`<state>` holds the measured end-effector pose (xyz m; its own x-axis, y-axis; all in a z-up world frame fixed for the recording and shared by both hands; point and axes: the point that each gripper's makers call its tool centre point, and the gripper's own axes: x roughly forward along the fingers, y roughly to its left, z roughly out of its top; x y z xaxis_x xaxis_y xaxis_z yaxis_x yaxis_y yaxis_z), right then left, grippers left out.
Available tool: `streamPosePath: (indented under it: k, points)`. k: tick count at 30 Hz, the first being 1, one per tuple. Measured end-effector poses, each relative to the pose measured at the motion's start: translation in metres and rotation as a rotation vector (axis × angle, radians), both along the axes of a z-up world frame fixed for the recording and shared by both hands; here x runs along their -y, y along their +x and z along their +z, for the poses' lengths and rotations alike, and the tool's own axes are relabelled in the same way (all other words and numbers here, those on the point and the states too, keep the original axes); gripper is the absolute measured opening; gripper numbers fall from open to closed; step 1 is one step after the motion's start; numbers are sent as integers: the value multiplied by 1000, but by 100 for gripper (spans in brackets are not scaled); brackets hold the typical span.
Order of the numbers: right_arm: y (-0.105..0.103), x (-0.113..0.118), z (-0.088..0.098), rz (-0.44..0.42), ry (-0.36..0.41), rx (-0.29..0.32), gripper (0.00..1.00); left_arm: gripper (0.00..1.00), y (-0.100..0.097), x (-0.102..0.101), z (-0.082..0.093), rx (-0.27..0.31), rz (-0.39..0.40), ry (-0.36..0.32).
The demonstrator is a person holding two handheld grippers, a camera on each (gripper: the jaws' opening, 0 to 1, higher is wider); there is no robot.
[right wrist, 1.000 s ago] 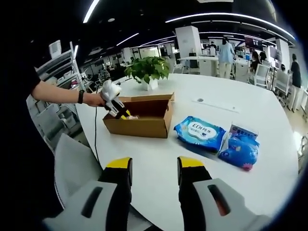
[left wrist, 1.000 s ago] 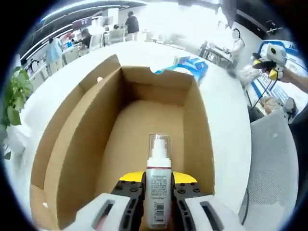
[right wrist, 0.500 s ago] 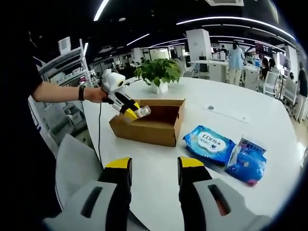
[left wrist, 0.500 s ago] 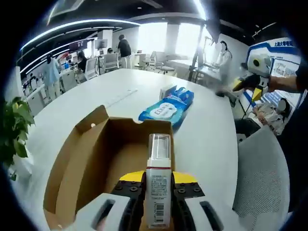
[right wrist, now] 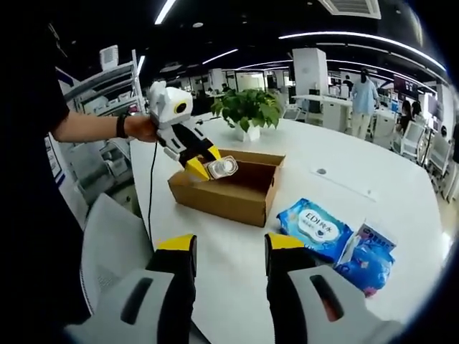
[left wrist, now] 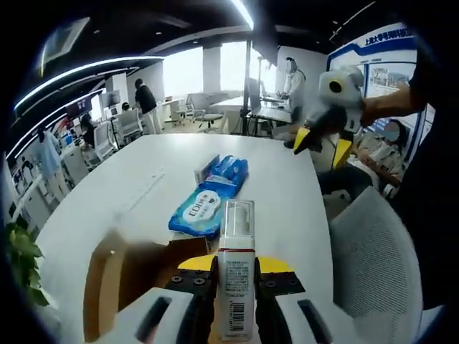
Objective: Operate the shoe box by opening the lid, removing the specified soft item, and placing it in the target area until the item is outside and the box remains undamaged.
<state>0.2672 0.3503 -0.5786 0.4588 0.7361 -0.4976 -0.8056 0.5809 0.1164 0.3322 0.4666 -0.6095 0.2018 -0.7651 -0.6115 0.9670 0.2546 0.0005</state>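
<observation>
The left claw (left wrist: 235, 283) was clenched on a small pump bottle (left wrist: 237, 276), whose long axis ran straight out along the jaws, clear cap forward. In the right gripper view the same claw (right wrist: 208, 166) held the bottle (right wrist: 221, 168) in the air above the near-left corner of the open shoe box (right wrist: 226, 188), clear of the cardboard. The free desk (right wrist: 237, 258) lay in front of and to the right of the box, so the set-down looked like a carry outward and down, and the left hand was the nearer one for it.

The right claw (right wrist: 229, 247) was released, jaws apart and empty, well back from the box. The left gripper view showed the bottle's label and barcode close up, with a blue wipes pack (left wrist: 204, 211) beyond the box (left wrist: 136, 269). The right gripper view alone showed the bottle's height over the box, a second blue packet (right wrist: 366, 258) just beside the wipes pack (right wrist: 315, 226), and a potted plant (right wrist: 247, 111) behind.
</observation>
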Motion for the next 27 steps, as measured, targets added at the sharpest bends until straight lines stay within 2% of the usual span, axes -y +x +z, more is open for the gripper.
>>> streamPosePath:
  k: [6,9,19,27]
  points:
    - [-1,-4,3,48,-40,32,34,20,-24,26,11,32,-113,9]
    - [-3,-6,4,76,-55,47,35,20,-28,32,16,55,-136,6]
    - [-5,-16,16,170,-91,121,35,20,-59,66,37,87,-283,-8]
    - [-19,-24,18,273,-126,155,33,20,-76,84,49,102,-369,-12]
